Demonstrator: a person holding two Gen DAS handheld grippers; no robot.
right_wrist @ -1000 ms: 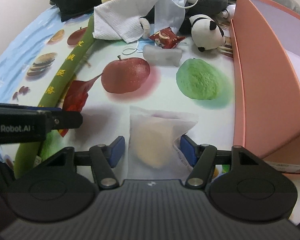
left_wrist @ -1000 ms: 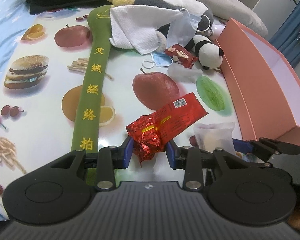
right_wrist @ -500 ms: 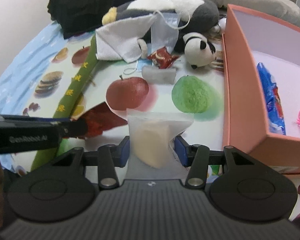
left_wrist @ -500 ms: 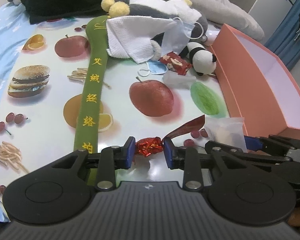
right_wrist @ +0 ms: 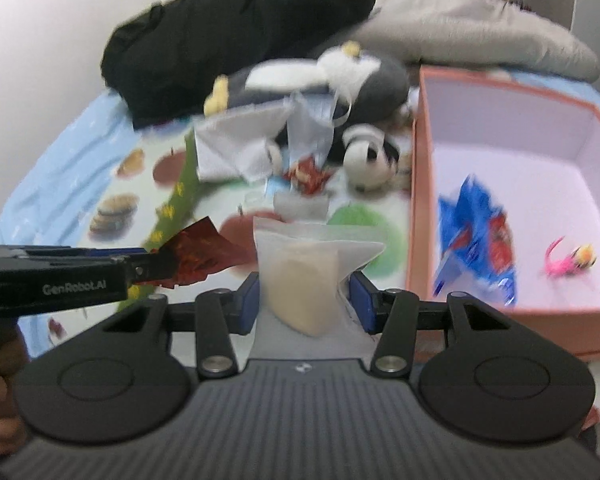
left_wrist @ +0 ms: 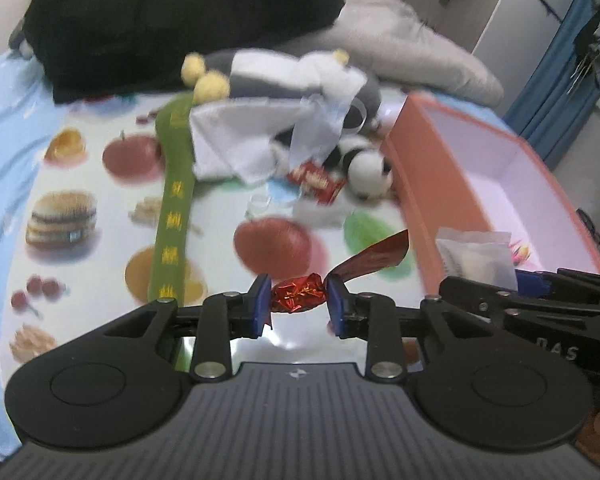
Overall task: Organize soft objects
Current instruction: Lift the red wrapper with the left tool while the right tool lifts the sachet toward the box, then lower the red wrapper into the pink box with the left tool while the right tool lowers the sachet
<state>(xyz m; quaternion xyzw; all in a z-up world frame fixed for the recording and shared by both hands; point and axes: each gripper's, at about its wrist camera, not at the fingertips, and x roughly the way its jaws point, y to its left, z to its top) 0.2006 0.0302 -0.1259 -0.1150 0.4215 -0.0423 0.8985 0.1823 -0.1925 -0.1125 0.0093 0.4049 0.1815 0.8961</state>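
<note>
My left gripper point(left_wrist: 298, 300) is shut on a crumpled red foil packet point(left_wrist: 300, 298), lifted off the fruit-print mat point(left_wrist: 100, 248); its flat end point(left_wrist: 380, 258) sticks up to the right. My right gripper point(right_wrist: 306, 298) is shut on a clear pouch of pale powder point(right_wrist: 304, 276), also held above the mat. Each view shows the other gripper beside it: the right one point(left_wrist: 532, 284) with the pouch point(left_wrist: 476, 256), the left one point(right_wrist: 156, 266) with the red packet point(right_wrist: 196, 256). The open pink box point(right_wrist: 418, 200) stands to the right.
The box holds a blue packet point(right_wrist: 476, 240) and a small pink toy point(right_wrist: 568, 262). At the back of the mat lie a panda plush point(left_wrist: 370, 170), a grey and white plush point(left_wrist: 300, 76), a white cloth point(left_wrist: 232, 140), a face mask point(left_wrist: 316, 128), a red snack point(left_wrist: 316, 180) and a green strap point(left_wrist: 174, 208). Dark clothing point(left_wrist: 172, 20) is behind.
Both grippers closed on their items and rose off the mat. The red packet and the powder pouch now hang in the air, and the inside of the box has come into view.
</note>
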